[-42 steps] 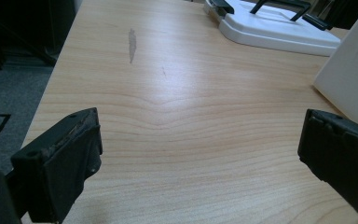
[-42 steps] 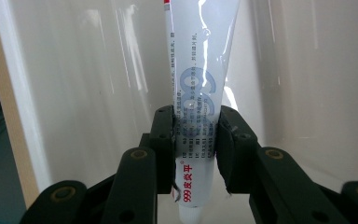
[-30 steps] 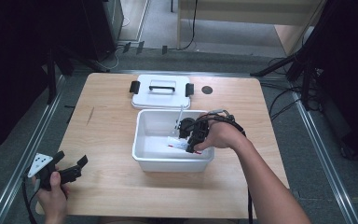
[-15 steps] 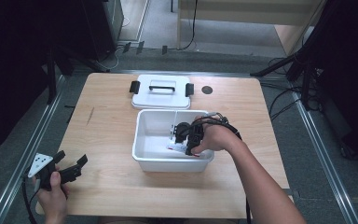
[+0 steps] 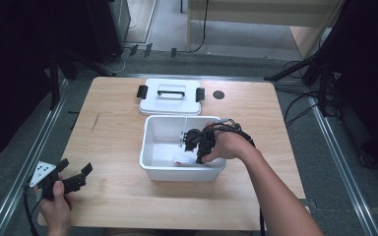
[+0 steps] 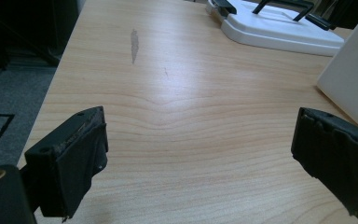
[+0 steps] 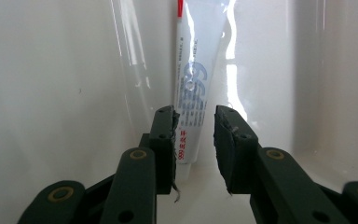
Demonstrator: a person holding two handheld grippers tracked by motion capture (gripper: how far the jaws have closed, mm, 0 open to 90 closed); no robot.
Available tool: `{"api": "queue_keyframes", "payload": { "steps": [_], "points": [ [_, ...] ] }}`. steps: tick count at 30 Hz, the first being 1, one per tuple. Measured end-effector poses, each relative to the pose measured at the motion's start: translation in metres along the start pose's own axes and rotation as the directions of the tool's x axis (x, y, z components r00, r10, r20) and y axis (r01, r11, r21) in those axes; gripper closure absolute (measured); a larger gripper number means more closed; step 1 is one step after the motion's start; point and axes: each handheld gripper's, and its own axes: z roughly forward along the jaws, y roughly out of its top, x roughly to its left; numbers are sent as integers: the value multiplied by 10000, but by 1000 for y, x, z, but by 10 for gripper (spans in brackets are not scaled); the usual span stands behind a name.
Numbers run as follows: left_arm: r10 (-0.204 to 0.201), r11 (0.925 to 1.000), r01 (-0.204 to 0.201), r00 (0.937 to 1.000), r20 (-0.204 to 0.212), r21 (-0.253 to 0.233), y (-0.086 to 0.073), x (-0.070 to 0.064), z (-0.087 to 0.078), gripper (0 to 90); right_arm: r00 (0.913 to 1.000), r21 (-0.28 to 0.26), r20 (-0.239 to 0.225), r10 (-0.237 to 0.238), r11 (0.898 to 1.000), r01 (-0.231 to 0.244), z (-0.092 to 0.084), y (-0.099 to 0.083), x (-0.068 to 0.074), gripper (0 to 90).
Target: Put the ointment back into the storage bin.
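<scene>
My right gripper (image 7: pixel 195 140) was down inside the glossy white plastic bin (image 5: pixel 150 147), jaws nearly together but not touching the slim white tube (image 7: pixel 193 88) standing upright against its wall just beyond them. Left gripper (image 6: pixel 200 154) sat low over the woodgrain surface (image 6: pixel 177 93), jaws wide apart.

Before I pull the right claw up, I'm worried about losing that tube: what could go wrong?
The right claw sits low in the white bin, its jaws near the white tube with a gap showing, so the tube may slip out. The tube leans against the glossy wall and could slide. The claw may drag the bin toward the lid.
</scene>
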Motion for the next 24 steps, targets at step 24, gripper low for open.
{"api": "queue_keyframes", "payload": {
  "steps": [24],
  "points": [
    [14, 10000, -14, 10000, -50, -28, 0, -1, 0, 43, 9989, -1027, 312, 358, 9942, -324, -59, -16, 1, 688]
  ]
}}
